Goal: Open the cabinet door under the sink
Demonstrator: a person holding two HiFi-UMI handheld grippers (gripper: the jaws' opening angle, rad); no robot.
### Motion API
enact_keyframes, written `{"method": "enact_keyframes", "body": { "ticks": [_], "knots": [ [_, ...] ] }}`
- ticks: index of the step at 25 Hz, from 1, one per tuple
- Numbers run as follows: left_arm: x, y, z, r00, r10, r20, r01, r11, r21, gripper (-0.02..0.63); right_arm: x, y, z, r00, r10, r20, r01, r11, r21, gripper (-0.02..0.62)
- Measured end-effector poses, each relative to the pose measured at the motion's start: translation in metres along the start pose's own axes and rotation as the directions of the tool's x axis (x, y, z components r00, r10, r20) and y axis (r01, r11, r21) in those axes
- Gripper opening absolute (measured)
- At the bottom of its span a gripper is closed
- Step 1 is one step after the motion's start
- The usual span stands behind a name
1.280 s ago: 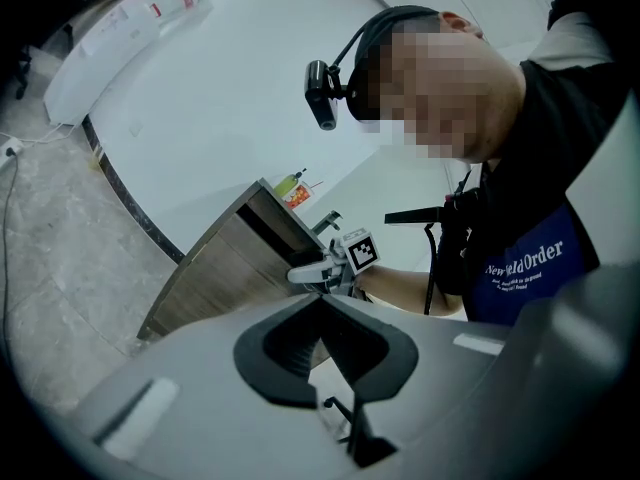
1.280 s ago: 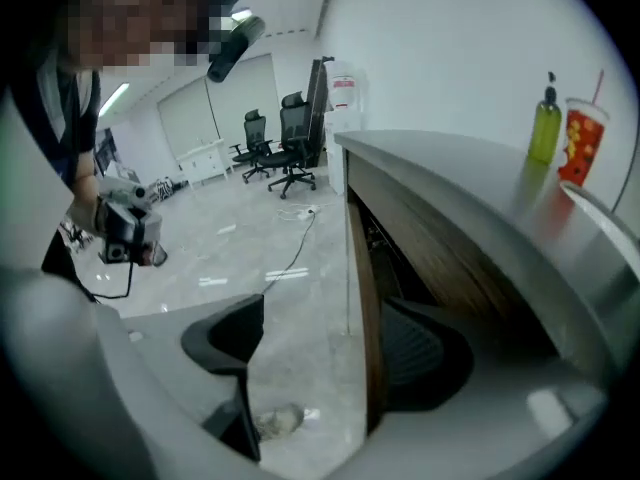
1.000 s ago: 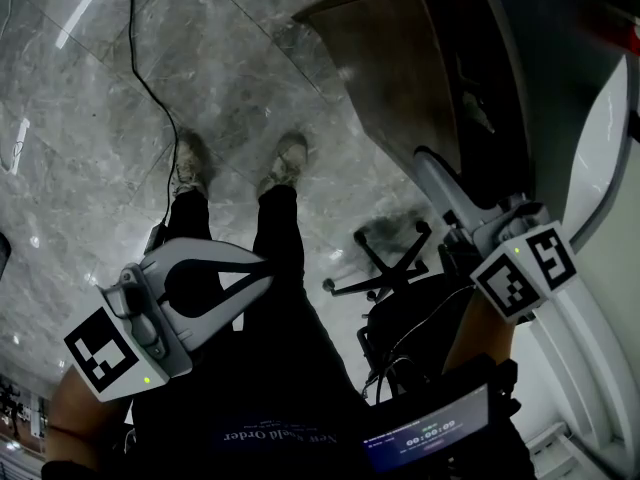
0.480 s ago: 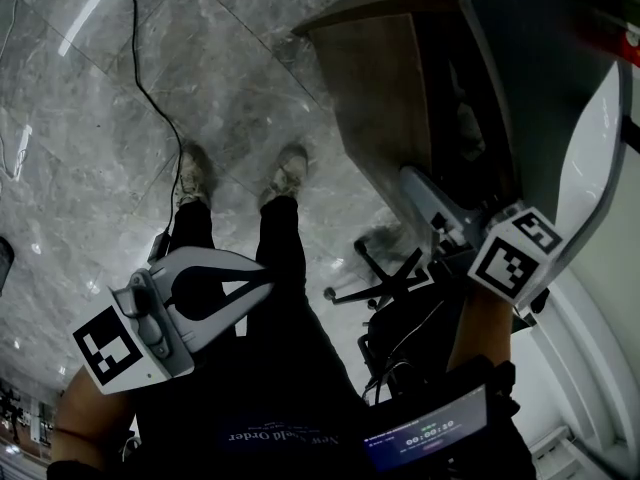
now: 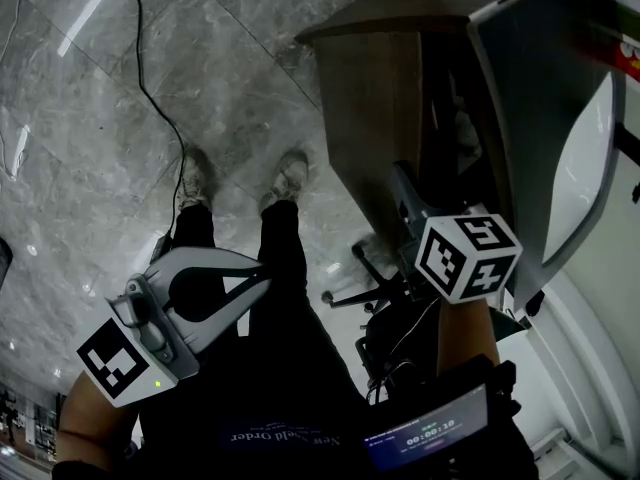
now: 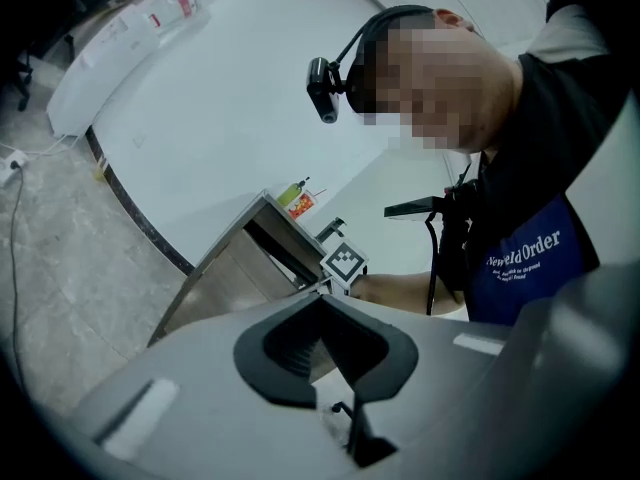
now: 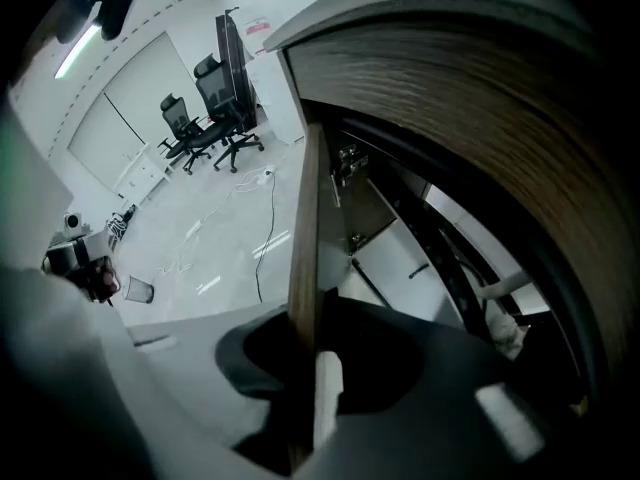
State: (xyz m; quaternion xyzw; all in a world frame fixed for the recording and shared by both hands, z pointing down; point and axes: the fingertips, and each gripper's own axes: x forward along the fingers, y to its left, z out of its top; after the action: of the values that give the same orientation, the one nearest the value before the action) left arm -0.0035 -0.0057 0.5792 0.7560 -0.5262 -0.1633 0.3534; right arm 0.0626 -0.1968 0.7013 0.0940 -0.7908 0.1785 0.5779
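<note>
Cabinet door (image 5: 375,108) stands swung out from the cabinet, a brown wood-grain panel at about 1 o'clock in your head view. Your right gripper (image 5: 400,180) points steeply down onto its edge. The jaws have just been closing. In the right gripper view the door's thin edge (image 7: 303,248) runs up between them with a pale pad pressed against it, so the right gripper (image 7: 312,393) is clamped on the door. At 3 o'clock of that edge the cabinet's inside shows, with a metal hinge (image 7: 347,168). Your left gripper (image 5: 262,278) sits at 7 o'clock in the head view, over your dark trousers, with its jaw tips together and nothing between them. Your shoes (image 5: 285,178) rest on the grey marble floor (image 5: 90,168).
</note>
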Motion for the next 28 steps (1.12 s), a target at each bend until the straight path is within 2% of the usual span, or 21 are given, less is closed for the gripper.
{"method": "enact_keyframes", "body": {
  "ticks": [15, 28],
  "knots": [
    [-0.054, 0.01, 0.025, 0.999, 0.022, 0.033, -0.023, 1.0, 0.014, 0.0, 0.011, 0.044, -0.001, 1.0, -0.017, -0.016, 0.019, 0.992, 0.126, 0.094],
    [-0.09, 0.022, 0.035, 0.998, 0.016, 0.066, -0.016, 1.0, 0.005, 0.0, 0.023, 0.077, 0.008, 0.999, -0.031, -0.032, 0.036, 0.984, 0.175, 0.124]
  ]
}}
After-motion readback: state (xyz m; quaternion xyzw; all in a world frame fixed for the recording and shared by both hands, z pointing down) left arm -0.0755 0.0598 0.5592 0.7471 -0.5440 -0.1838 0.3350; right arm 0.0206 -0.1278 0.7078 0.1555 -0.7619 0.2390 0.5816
